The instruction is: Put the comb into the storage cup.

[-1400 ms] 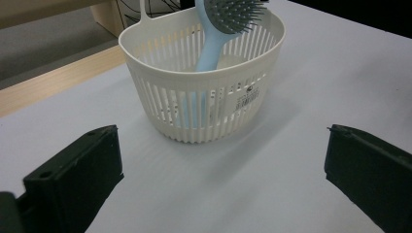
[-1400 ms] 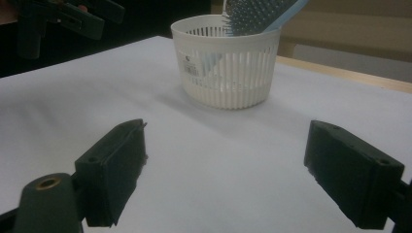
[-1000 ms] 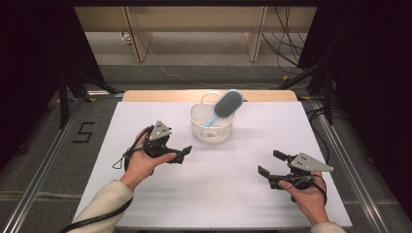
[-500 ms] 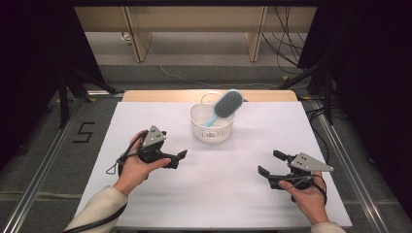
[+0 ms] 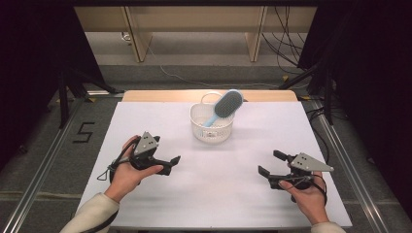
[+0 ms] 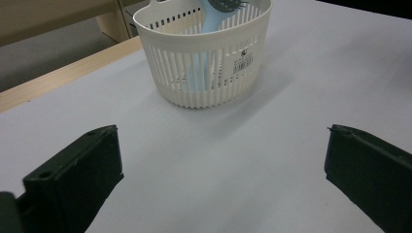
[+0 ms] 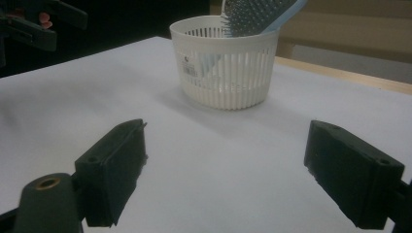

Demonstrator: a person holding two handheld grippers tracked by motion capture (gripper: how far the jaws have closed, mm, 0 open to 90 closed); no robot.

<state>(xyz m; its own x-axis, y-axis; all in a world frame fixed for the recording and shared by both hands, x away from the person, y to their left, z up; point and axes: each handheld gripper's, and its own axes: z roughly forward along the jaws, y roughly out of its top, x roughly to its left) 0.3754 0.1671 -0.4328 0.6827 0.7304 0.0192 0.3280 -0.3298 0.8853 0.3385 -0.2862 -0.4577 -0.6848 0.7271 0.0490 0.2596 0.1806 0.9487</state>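
A light-blue hairbrush [image 5: 224,106] stands handle-down, leaning, in a white slatted basket [image 5: 211,129] near the table's far edge; bristles apparently grey.

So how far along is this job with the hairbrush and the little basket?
It looks close to finished. The light blue plastic hairbrush already stands handle-down in the round white slotted basket, its bristled head leaning over the rim. Nothing is in hand: the left gripper and the right gripper are both open, apart from the basket, over the white table. Little seems left, judging by this.
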